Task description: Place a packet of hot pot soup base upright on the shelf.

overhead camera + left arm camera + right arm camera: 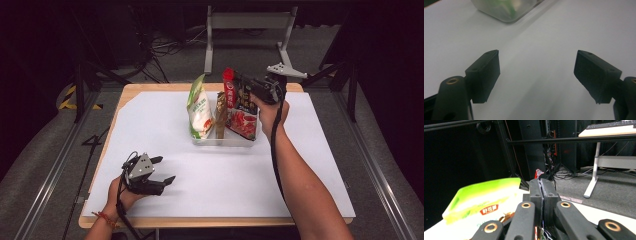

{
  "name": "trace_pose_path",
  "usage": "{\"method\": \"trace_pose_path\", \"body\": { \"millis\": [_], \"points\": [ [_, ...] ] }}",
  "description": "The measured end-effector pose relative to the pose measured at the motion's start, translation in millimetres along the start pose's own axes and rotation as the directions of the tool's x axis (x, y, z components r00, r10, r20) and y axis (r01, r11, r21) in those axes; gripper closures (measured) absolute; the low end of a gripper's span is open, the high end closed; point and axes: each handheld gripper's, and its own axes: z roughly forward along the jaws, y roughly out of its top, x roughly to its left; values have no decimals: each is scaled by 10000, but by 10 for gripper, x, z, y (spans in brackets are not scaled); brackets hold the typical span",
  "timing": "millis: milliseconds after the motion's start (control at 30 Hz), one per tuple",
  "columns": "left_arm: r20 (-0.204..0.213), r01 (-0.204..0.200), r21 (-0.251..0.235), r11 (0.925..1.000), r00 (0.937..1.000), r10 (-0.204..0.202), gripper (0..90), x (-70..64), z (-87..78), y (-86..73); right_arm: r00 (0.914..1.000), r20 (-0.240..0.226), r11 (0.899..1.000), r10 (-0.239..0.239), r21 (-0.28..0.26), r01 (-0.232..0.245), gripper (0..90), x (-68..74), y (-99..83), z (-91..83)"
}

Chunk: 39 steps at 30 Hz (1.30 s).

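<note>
Now the red snack bag (pixel 241 107) sits pinched in the right tool (pixel 243 84).

The red snack bag (pixel 241 112) stands upright at the right end of the clear tray (pixel 222 142), which sits near the far edge of the bench. It is dark red with a picture of red food low on its front. Its crimped top edge (pixel 538 173) is pinched flat.

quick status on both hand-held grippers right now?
Left hand-held gripper: open, empty, over the white table sheet.
Right hand-held gripper: shut on the top edge of the red snack bag.
</note>
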Motion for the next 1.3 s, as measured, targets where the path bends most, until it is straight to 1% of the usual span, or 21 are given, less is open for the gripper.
{"method": "trace_pose_path", "body": {
  "millis": [67, 267, 600, 967, 1067, 1233, 1300],
  "points": [
    [-7, -7, -4, 10000, 10000, 7, 217, -1, -3, -1, 10000, -95, 10000, 5, -24, -6, 885, -4, -18, -7],
    [-13, -11, 17, 10000, 10000, 11, 216, 0, -3, -3, 9994, -262, 9997, -245, 55, 246, 883, 17, -56, -28],
    [-27, -21, 59, 10000, 10000, 21, 215, -1, 7, -2, 9985, -456, 9995, -311, -19, 311, 878, 7, -127, -118],
    [-51, -56, 126, 9999, 10000, 57, 214, -4, 15, 2, 9966, -610, 9984, -553, 106, 560, 868, 15, -185, -196],
    [-60, -54, 125, 9999, 10000, 55, 214, -6, 16, 4, 9961, -701, 9984, -530, 139, 541, 864, 15, -204, -222],
    [-56, -37, 144, 9999, 10000, 38, 214, -6, 24, 5, 9951, -755, 9977, -640, 165, 654, 858, 15, -236, -262],
    [-44, -43, 150, 9999, 10000, 43, 213, -7, 28, 7, 9951, -786, 9979, -594, 193, 611, 853, 6, -247, -277]
  ]
}}
